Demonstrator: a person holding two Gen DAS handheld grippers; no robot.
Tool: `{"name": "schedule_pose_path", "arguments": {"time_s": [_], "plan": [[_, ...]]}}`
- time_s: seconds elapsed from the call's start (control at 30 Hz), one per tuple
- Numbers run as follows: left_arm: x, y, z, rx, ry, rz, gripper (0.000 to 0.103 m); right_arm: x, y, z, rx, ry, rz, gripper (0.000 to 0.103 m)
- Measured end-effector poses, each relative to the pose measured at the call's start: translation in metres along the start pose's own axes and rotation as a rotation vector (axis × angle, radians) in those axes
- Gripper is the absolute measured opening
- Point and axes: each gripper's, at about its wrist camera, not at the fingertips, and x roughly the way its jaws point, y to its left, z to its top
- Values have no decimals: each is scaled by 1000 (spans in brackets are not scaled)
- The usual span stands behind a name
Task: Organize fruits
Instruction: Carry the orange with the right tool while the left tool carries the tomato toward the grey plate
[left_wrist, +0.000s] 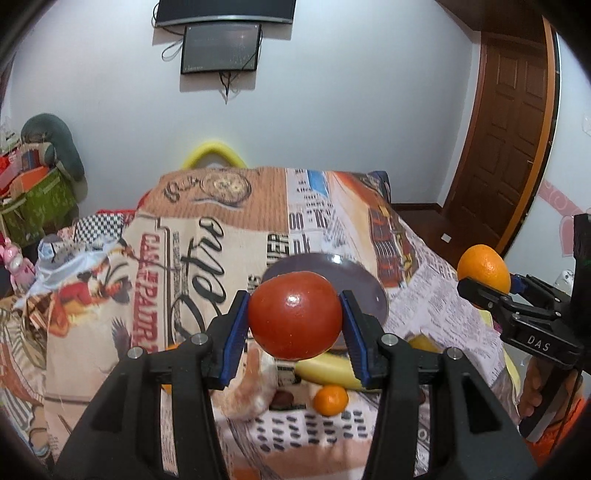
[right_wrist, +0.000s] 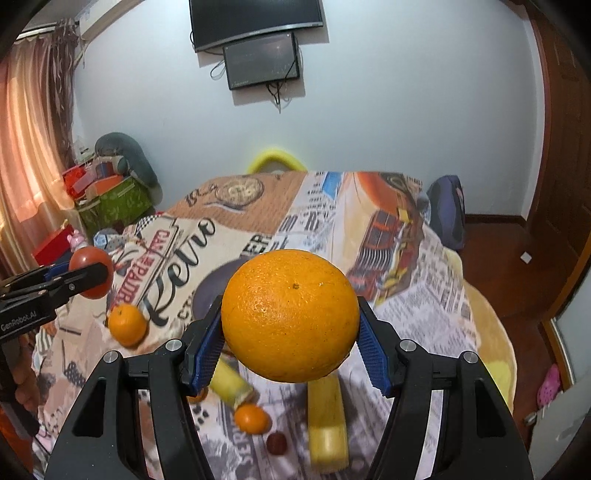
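Both claws raised — left claw (left_wrist: 294, 320) gripping tomato (left_wrist: 294, 314), right claw (right_wrist: 290, 336) orange (right_wrist: 290, 314).

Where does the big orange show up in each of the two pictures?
Left wrist view: far right edge, the big orange gripped in the right tongs.
Right wrist view: dead centre, the same orange fills the middle.
Shared landmark: the grey plate on the printed cloth.

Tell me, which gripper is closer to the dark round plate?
Left, probably. The left gripper holds its red tomato right over the dark round plate; the right gripper, holding a big orange, hangs off to the plate's right.
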Motion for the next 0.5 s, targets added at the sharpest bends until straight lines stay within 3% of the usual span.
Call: {"name": "schedule_pose_path", "arguments": {"time_s": [0.5], "plan": [[55,3,26,-1,24,18,48,45,2,35,-65,-31,-24,62]]}}
